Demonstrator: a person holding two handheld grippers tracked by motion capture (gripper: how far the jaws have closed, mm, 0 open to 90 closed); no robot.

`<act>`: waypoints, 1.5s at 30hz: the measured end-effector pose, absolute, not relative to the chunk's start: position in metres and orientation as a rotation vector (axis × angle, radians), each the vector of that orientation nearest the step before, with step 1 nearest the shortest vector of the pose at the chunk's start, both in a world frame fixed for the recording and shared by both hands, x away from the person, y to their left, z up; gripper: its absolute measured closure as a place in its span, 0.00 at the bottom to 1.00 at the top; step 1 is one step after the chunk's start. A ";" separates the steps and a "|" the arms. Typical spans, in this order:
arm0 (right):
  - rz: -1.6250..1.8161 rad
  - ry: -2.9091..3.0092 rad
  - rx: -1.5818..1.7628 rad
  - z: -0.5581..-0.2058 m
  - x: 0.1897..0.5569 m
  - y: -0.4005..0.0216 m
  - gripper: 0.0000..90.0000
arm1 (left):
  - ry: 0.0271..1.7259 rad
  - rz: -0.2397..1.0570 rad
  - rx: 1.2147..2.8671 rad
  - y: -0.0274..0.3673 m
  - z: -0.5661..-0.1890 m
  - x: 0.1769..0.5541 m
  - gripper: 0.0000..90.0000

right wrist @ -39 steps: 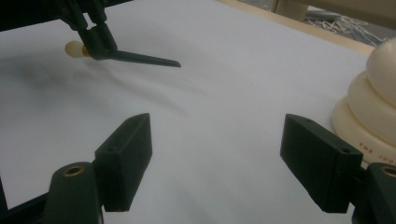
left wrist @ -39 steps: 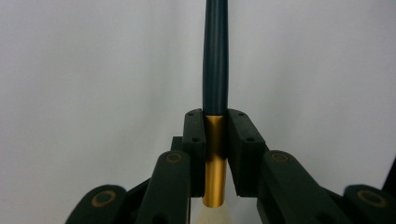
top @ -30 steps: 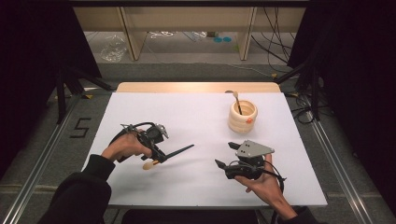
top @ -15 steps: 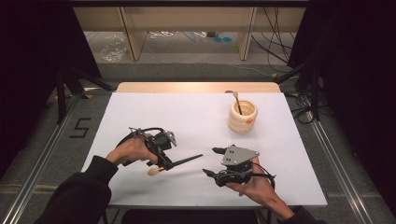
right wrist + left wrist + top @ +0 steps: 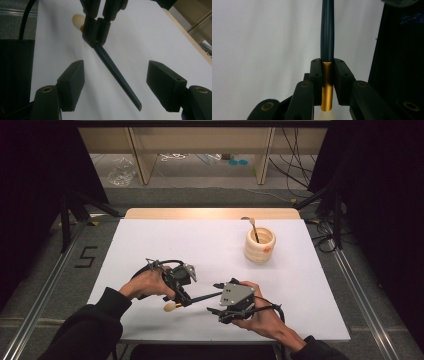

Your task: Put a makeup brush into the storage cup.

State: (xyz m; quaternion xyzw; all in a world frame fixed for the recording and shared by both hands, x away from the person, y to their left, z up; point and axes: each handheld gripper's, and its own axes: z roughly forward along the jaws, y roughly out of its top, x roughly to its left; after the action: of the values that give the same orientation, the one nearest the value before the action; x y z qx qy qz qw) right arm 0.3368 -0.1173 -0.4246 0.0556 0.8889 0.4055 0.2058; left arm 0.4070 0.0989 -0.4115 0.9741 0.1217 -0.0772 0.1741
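While the left tool (image 5: 182,295) grips a brush (image 5: 200,297), the right tool (image 5: 216,297) has been closing.
Brush handle between its still-apart pads; bare white tabletop (image 5: 200,245) surrounds both.

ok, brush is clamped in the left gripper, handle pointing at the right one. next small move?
Probably close the right gripper on the dark handle. The left gripper is shut on the brush at its gold ferrule, and the handle's free end already lies between the right jaws, which have just been closing but are not yet touching it. The left should hold until that grip is firm.
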 end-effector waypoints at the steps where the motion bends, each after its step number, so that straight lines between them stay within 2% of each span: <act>1: 1.113 2.484 0.134 -0.426 0.337 -0.115 0.37 | 0.327 -0.225 2.768 0.098 -0.411 0.408 0.87; 3: 1.084 2.493 0.104 -0.427 0.336 -0.111 0.38 | 0.368 -0.228 2.737 0.096 -0.411 0.406 0.87; 5: 1.055 2.493 0.064 -0.429 0.335 -0.106 0.40 | 0.321 -0.234 2.775 0.095 -0.410 0.408 0.87; 17: 0.977 2.514 -0.047 -0.434 0.338 -0.095 0.47 | 0.362 -0.279 2.732 0.090 -0.406 0.403 0.87; 24: 0.928 2.496 -0.115 -0.435 0.338 -0.091 0.56 | 0.359 -0.303 2.730 0.088 -0.404 0.403 0.87; 25: 0.929 2.501 -0.123 -0.435 0.338 -0.091 0.57 | 0.317 -0.297 2.759 0.088 -0.402 0.404 0.87; 37: 0.863 2.517 -0.201 -0.439 0.338 -0.090 0.72 | 0.340 -0.323 2.757 0.084 -0.406 0.406 0.87; 45: 0.797 2.511 -0.249 -0.440 0.337 -0.088 0.78 | 0.309 -0.348 2.772 0.081 -0.407 0.405 0.87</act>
State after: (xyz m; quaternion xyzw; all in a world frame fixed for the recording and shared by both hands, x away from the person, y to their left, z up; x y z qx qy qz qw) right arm 0.3370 -0.0884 -0.4399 -0.0912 0.9199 0.2921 0.2452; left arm 0.4047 0.0808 -0.4072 0.9728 0.1083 -0.1220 0.1646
